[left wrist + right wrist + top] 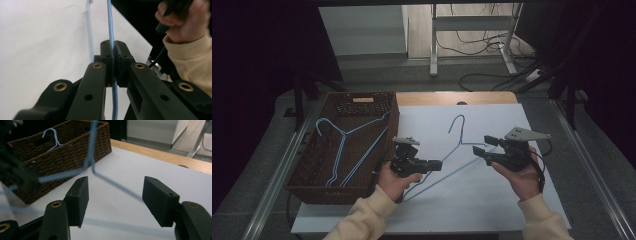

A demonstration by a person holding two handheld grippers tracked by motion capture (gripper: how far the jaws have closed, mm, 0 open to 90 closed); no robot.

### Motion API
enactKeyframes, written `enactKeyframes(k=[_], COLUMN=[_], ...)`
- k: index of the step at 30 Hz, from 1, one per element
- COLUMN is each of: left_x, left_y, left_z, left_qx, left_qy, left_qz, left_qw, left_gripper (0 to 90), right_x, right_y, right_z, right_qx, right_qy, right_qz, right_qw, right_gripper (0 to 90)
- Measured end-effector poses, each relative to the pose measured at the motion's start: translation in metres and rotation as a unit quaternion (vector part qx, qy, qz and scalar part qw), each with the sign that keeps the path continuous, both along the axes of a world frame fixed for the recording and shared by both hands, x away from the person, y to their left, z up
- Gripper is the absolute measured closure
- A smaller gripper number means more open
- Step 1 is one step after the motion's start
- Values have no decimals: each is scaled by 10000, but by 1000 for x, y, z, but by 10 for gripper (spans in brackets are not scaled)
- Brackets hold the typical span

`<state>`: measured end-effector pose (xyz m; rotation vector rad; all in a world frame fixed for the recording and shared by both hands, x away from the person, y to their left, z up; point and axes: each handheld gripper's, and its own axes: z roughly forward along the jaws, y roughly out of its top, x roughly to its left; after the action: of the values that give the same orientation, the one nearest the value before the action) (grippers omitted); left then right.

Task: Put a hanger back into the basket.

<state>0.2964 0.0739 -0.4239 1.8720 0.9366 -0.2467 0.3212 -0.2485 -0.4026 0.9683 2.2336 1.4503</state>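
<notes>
left claw (436, 163): pinching blue hanger (457, 145) wire | right claw (479, 145): spread, at 3 o'clock | risk: single thin-wire pinch lets hanger swivel, snagging basket (310, 186) rim

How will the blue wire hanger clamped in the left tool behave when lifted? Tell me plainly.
The blue wire hanger looks thin, so probably light and a bit springy. The left tool pinches one slim wire, so it may pivot or swing. Its open hook could snag the basket.

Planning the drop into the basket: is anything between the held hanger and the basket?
Nothing visible: the hanger, clamped in the left gripper, sits beside the basket, with only the near wall to clear.
</notes>
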Motion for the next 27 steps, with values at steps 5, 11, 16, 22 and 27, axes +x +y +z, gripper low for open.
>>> enactKeyframes(k=[5,11,16,22,27], left_x=[-7,-12,-14,-13,-13], left_y=[31,73,102,139,168], left_z=[22,42,50,53,53], left_qx=[-112,-275,-339,-322,-354], left_qy=[-297,-563,-786,-962,-1051], left_qz=[121,367,509,821,1047], left_qw=[9994,9974,9950,9914,9883], left_gripper=[862,862,862,862,862], right_x=[-15,-17,-10,-6,-5], right_y=[-9,-14,-11,-8,-3], right_z=[-1,-13,-26,-36,-43], right_qx=[36,-86,-307,-466,-758], right_qy=[-170,-49,147,336,448], right_qz=[-57,-15,27,91,87], right_qw=[9998,9999,9994,9983,9961], right_gripper=[382,361,334,311,296])
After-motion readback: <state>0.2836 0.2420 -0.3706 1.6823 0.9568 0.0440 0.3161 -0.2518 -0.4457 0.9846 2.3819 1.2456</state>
